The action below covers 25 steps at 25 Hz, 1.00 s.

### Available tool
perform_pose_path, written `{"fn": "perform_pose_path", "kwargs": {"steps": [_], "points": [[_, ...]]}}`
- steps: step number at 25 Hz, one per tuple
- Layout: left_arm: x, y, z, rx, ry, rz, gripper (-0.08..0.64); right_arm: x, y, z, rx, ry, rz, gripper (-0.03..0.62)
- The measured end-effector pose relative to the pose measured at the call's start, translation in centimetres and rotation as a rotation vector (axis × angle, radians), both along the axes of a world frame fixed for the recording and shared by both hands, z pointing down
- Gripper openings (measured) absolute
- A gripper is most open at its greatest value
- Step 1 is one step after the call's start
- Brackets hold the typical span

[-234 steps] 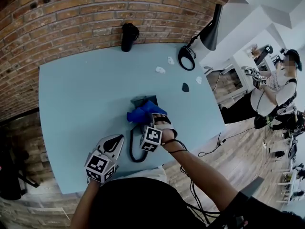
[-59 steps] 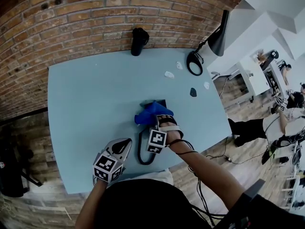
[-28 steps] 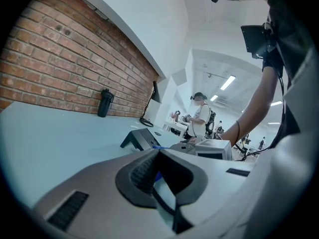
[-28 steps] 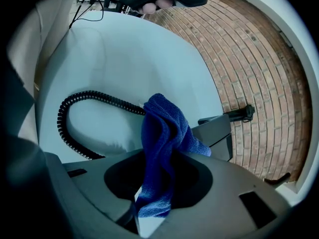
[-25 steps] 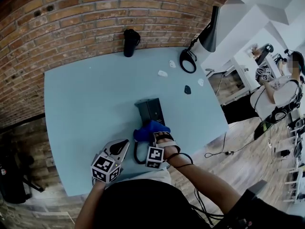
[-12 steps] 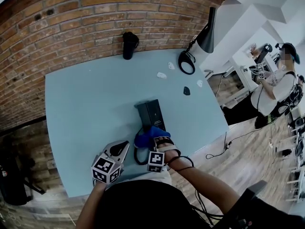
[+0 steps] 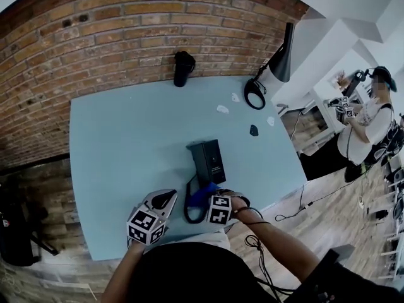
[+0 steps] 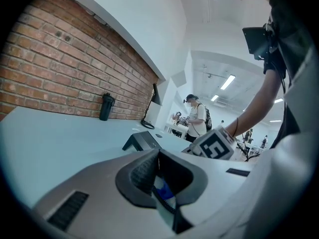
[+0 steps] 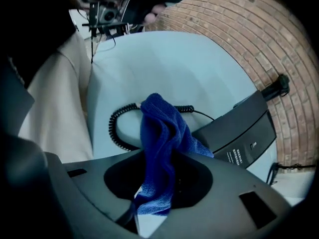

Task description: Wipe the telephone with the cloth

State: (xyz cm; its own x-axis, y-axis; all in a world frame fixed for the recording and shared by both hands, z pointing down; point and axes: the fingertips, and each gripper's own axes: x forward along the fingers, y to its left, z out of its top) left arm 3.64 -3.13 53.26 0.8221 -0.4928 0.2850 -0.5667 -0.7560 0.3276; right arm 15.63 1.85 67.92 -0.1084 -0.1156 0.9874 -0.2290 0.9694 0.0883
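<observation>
Telephone (image 7: 208, 160) is sitting near the middle of the blue table (image 7: 126, 137), its coiled cord (image 7: 188, 204) looping toward the near edge. The right gripper (image 7: 211, 196) is clamping the bunched blue cloth (image 9: 162, 138) just at the telephone's near end, above the cord. The left gripper (image 7: 161, 202) is hovering beside it at the table's near edge, jaws pressed together with nothing between them.

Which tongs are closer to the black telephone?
Right. The right tongs, gripping the cloth, are at the telephone's near end; the left tongs are farther off to its left.
</observation>
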Motion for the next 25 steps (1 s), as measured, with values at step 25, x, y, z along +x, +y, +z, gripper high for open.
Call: {"fn": "perform_pose_path", "kwargs": {"steps": [25], "points": [[-1.5, -0.8, 0.3, -0.018, 0.001, -0.036, 0.007, 0.1, -22.8, -16.5, 0.835, 0.098, -0.018, 0.123]]}}
